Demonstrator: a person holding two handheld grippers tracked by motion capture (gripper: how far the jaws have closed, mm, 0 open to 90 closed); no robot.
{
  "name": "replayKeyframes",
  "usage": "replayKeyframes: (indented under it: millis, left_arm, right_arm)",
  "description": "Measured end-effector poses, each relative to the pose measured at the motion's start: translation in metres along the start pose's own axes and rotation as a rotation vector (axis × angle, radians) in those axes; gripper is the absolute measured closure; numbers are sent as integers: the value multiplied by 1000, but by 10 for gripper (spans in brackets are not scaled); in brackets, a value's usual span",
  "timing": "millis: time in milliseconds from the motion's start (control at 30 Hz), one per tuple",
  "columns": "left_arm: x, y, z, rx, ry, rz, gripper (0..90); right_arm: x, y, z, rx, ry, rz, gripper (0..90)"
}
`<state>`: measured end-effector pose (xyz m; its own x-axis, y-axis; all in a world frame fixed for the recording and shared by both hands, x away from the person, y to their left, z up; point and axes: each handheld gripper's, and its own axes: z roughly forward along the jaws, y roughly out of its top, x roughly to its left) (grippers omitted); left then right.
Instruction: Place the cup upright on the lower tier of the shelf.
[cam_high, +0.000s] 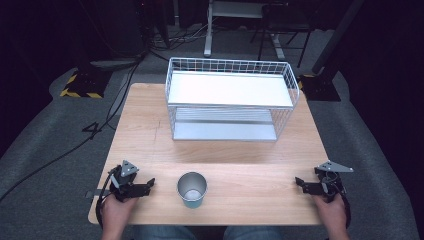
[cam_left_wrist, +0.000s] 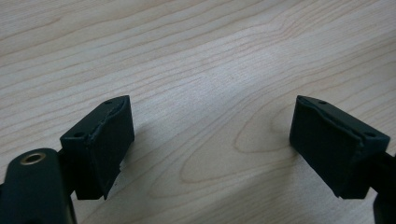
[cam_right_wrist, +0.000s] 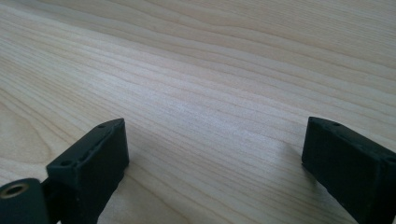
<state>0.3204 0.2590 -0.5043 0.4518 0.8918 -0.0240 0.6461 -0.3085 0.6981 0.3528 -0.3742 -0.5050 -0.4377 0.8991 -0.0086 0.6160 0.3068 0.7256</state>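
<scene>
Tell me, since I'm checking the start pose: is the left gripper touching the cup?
Apart. The high view shows bare table between the left gripper and the cup; its jaws stand open.

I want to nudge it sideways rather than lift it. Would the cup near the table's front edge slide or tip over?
The cup stands upright with its mouth open and looks empty, so it is probably light. It narrows toward the base, so a push near the rim may tip it. A low push would more likely slide it across the smooth wooden table.
</scene>
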Motion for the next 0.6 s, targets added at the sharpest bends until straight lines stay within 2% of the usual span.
replayKeyframes:
  millis: [100,167,300,400,433,500,600]
  left_arm:
    - [1,-1,-2,-23,2,1,130]
    - [0,-2,-9,-71,-27,-13,115]
    - [-7,-3,-19,-144,-55,-4,66]
    - [-15,-5,-23,-189,-69,21,55]
    - [-15,-5,-23,-189,-69,21,49]
    - [-21,-7,-24,-202,-83,49,42]
    - [-28,-6,-27,-240,-126,78,37]
  right_arm:
    - [0,0,0,0,0,0,76]
    - [0,0,0,0,0,0,77]
    - [0,1,1,1,-3,6,78]
    - [0,1,1,1,-3,6,78]
    - [0,1,1,1,-3,6,78]
    - [0,1,1,2,-4,9,78]
    - [0,1,1,0,-5,9,78]
